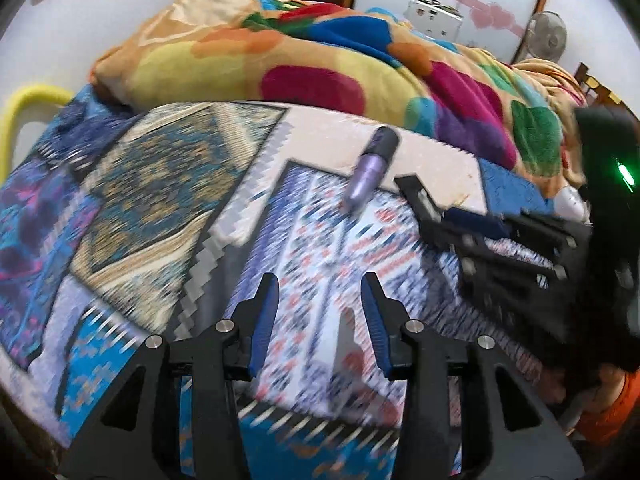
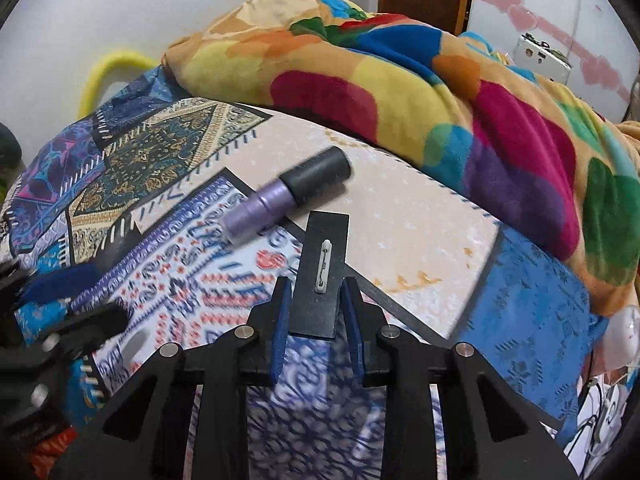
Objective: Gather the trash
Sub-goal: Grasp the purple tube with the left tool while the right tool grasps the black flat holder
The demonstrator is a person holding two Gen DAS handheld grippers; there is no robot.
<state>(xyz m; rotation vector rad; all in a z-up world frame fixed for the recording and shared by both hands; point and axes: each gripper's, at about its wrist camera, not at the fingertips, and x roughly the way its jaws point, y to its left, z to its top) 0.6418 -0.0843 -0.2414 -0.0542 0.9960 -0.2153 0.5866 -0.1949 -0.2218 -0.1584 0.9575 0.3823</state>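
- Between my right gripper's (image 2: 316,312) blue pads sits a flat black card (image 2: 322,276) with a small white clip on it, pinched at its near end.
- My left gripper (image 1: 318,320) hangs spread over the patterned bedsheet (image 1: 160,184), nothing between its fingers.
- Just beyond the card lies a purple bottle (image 2: 280,200) with a black cap, on the sheet.
- Behind it is a heaped colourful blanket (image 2: 400,92).

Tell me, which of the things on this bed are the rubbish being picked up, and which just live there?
Rubbish: black flat piece gripped by the right gripper; purple bottle lying on the bedspread, a likely pick for the empty left gripper.

Just there: colourful blanket, fan.
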